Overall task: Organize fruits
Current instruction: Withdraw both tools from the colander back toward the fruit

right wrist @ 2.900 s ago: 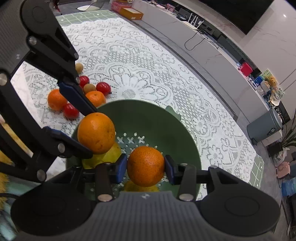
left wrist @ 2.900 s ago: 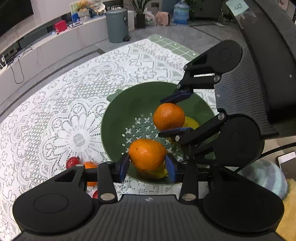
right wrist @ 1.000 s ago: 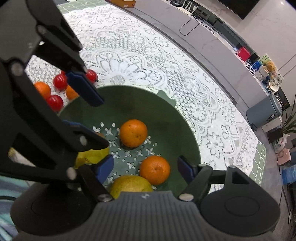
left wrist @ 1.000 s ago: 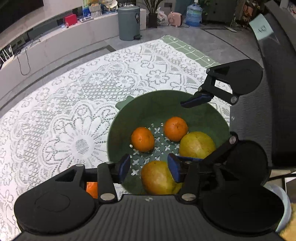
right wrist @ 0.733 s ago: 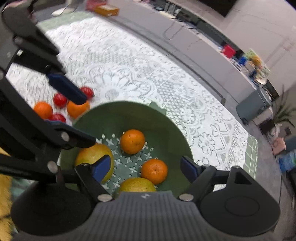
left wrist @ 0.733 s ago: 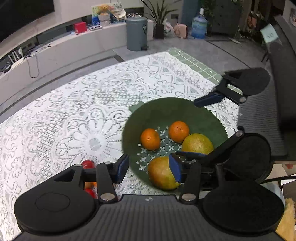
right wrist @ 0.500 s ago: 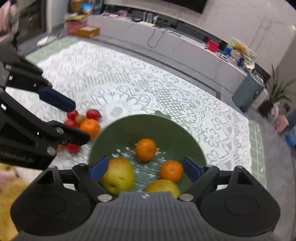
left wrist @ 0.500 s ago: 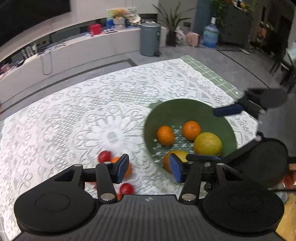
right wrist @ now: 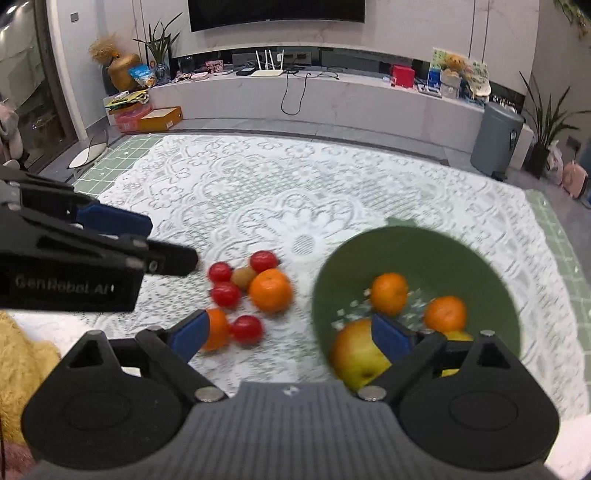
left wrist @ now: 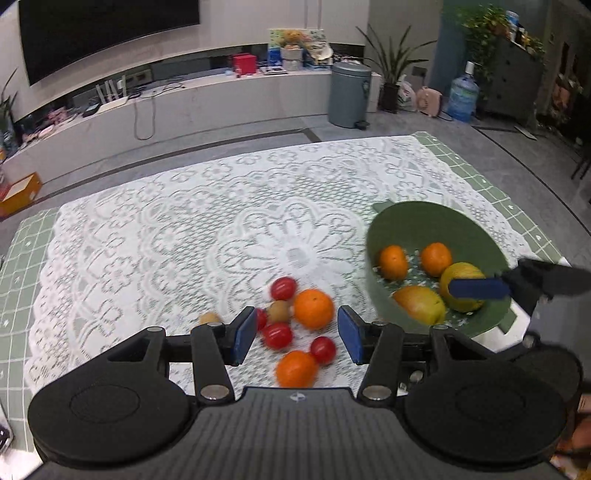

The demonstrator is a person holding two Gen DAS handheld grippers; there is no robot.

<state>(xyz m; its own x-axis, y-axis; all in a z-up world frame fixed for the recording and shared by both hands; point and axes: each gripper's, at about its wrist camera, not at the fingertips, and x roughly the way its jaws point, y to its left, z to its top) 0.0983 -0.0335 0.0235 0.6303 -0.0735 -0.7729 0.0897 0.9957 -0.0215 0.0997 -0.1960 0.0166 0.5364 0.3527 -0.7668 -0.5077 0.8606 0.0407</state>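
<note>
At the bottom of the left wrist view the left gripper [left wrist: 297, 338] stands partly open with nothing between its blue pads; its jaws have just been opening a little. Just beyond them, in the lower middle of the frame, a loose group of fruit lies on the lace tablecloth [left wrist: 155, 236]: two oranges [left wrist: 313, 308], several small red fruits [left wrist: 283, 288] and two small brown ones [left wrist: 279, 311].

At the bottom of the right wrist view the right gripper [right wrist: 290, 334] is wide open and holds nothing; its jaws have just been opening.

To the right of the loose fruit stands the green bowl [left wrist: 436, 221]. Inside it are two oranges [left wrist: 393, 262] and two bigger yellow-green fruits [left wrist: 421, 304].

Far behind, at the top of both frames, are a long white shelf [left wrist: 207, 107], a grey bin [left wrist: 349, 94] and a dark screen [left wrist: 103, 29].
</note>
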